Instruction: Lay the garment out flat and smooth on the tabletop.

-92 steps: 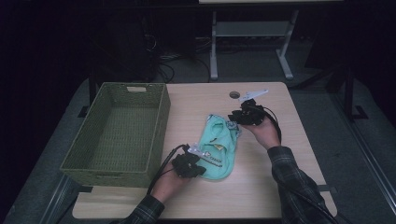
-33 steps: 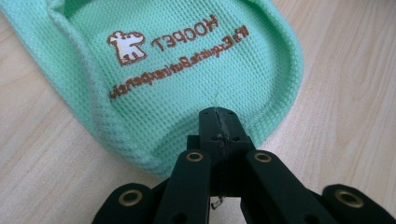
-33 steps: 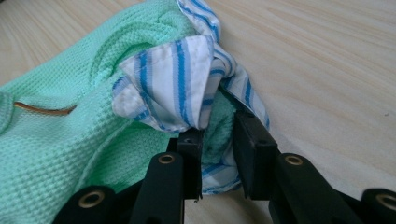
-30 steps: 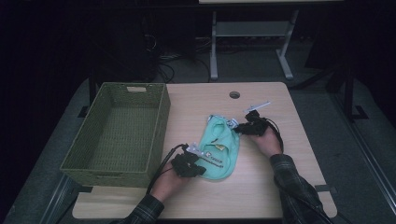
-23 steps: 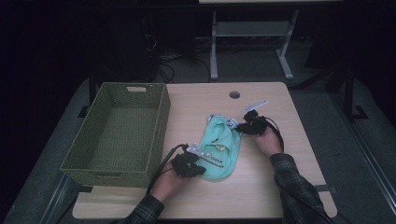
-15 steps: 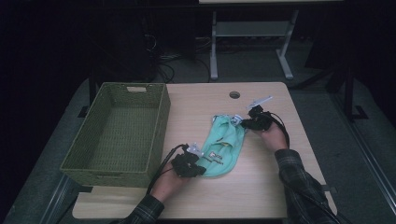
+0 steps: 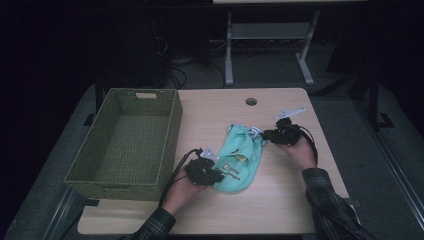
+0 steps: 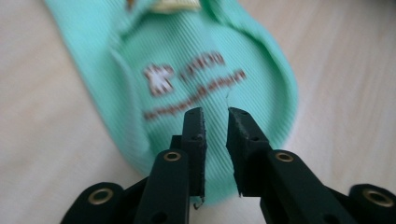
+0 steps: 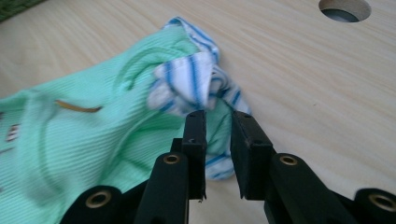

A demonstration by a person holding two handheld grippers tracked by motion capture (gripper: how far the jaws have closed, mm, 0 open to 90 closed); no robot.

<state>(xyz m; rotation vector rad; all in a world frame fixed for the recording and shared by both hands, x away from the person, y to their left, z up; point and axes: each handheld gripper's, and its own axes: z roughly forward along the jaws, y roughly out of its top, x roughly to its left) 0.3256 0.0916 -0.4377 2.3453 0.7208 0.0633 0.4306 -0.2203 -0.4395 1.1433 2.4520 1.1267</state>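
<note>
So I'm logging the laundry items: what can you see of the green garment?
The green garment is mint ribbed knit with a printed logo and blue-and-white striped trim bunched at its far end. It lies crumpled on the table, right of the basket.

The pale wooden tabletop (image 7: 220, 107) carries a green woven basket (image 7: 127, 142) at left and a mint-green garment (image 7: 240, 160) mid-board.

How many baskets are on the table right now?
1. A green woven basket stands on the table's left side, open top up, left of the mint garment. Nothing shows inside it, though its near wall hides part of the floor.
</note>
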